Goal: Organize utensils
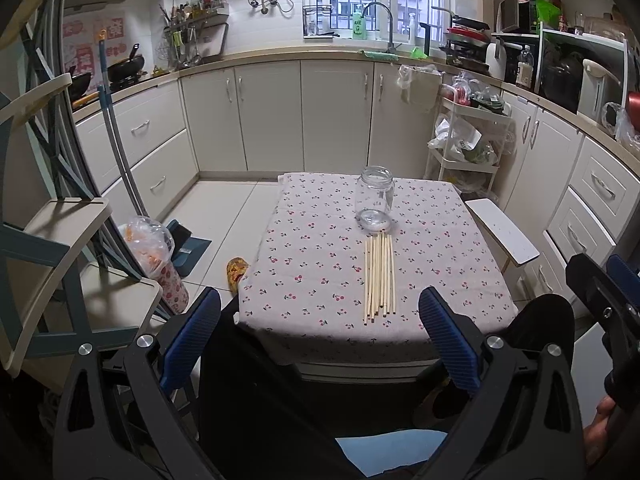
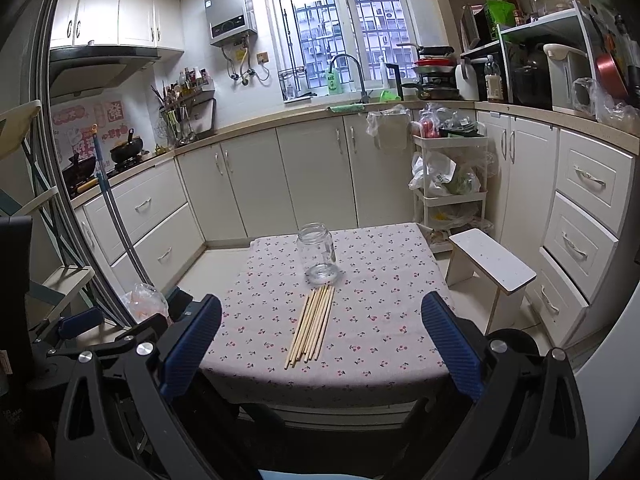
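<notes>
Only thing I can actually read is "AXE" on the green bottle [image 1: 359, 24] sitting on the windowsill by the tap. The pink posters [image 1: 94, 46] on the wall behind the stove have big red Chinese characters, but they're too warped to make out. The label on the bottle [image 2: 494, 82] on the right counter is just blur.

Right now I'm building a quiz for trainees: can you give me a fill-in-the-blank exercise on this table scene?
1. The glass jar stands upright and is ____ inside.
2. The chopsticks lie ____ on the tablecloth.
3. The left gripper and right gripper are both ____.

Missing words: empty; flat; open
</notes>
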Motion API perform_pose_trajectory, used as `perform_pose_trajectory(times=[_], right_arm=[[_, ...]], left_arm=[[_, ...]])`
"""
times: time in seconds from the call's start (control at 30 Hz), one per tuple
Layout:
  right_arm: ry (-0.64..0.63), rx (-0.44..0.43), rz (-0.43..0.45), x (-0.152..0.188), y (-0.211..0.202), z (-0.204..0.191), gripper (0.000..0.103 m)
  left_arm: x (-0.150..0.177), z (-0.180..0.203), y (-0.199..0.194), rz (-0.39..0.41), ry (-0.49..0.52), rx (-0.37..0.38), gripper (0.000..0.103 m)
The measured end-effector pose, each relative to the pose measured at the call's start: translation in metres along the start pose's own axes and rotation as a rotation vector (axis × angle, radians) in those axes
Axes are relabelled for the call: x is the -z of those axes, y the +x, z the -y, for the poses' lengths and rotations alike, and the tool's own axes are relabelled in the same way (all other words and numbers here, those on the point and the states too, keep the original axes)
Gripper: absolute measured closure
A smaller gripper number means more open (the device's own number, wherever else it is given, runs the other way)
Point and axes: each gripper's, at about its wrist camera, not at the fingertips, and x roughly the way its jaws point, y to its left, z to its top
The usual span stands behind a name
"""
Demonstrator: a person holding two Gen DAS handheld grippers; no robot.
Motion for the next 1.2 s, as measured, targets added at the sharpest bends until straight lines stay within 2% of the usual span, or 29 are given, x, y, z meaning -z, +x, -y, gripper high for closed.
perform_pose_trajectory(times=[1.2], right_arm=[[0.011, -0.007, 0.038, 0.0, -0.012, 0.005, 0.007]], left_arm=[[0.001, 0.003, -0.016, 0.052, -0.014, -0.001, 0.008]])
